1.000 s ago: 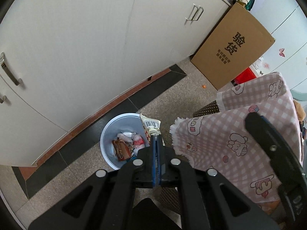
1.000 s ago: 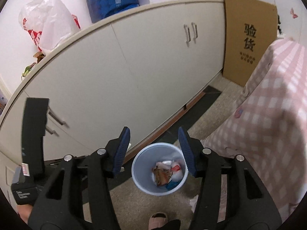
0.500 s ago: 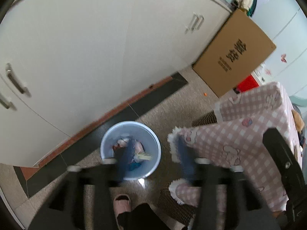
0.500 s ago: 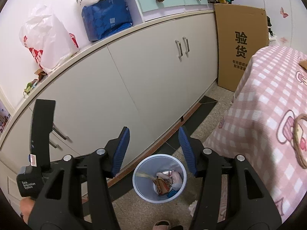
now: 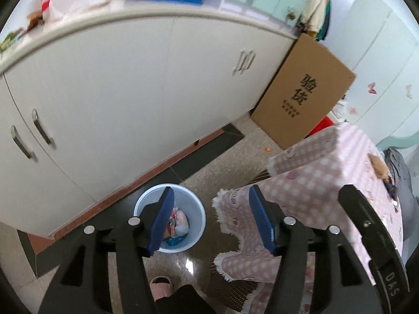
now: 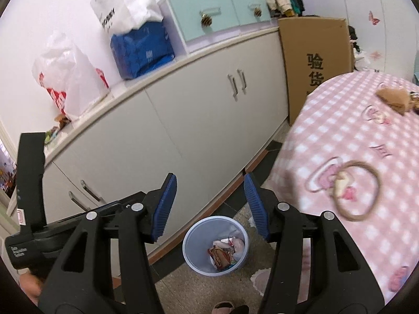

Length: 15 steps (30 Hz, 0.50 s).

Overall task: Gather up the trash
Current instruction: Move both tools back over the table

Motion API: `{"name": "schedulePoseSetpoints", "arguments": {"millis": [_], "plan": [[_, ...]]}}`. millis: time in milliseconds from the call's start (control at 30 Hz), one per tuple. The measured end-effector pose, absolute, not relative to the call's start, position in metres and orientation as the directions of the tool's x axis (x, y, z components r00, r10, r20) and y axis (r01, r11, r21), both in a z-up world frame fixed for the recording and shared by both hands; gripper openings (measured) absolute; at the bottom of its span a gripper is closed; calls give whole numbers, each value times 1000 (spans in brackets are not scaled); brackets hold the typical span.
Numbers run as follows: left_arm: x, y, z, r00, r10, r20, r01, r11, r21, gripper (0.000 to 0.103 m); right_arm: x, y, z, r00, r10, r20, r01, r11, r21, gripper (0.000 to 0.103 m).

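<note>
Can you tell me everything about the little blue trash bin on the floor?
The trash bin is a small, round, light blue bucket that looks like plastic. It stands upright and open, with no lid, on the speckled floor, close to the white cabinet and beside the pink checked tablecloth. Inside lie crumpled wrappers, reddish-brown, white and pink, filling only the bottom. Nothing grips it.

1. The left finger of the left gripper covers part of the bin; the trash inside shows only in part.
2. In the right wrist view the wrappers in the bin are too small to identify.
3. The hoop on the tabletop is blurred.
4. The slipper is cut off by the bottom edge.
5. The cardboard box stands partly behind the tabletop.
</note>
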State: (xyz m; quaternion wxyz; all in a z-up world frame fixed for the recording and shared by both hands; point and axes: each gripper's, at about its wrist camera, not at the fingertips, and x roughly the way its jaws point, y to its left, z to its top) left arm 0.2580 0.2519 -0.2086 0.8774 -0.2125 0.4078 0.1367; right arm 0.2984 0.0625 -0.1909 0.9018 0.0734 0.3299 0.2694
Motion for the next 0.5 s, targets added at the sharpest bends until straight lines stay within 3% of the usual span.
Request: {"name": "schedulePoseSetpoints", "arguments": {"millis": [267, 500], "plan": [[262, 172, -167, 687, 36, -725, -271, 939, -210, 60, 280, -13, -162, 709, 487, -510, -366, 872, 325, 54], [277, 73, -165, 676, -41, -736, -74, 990, -123, 60, 271, -109, -155, 772, 377, -511, -228, 916, 330, 55]]}}
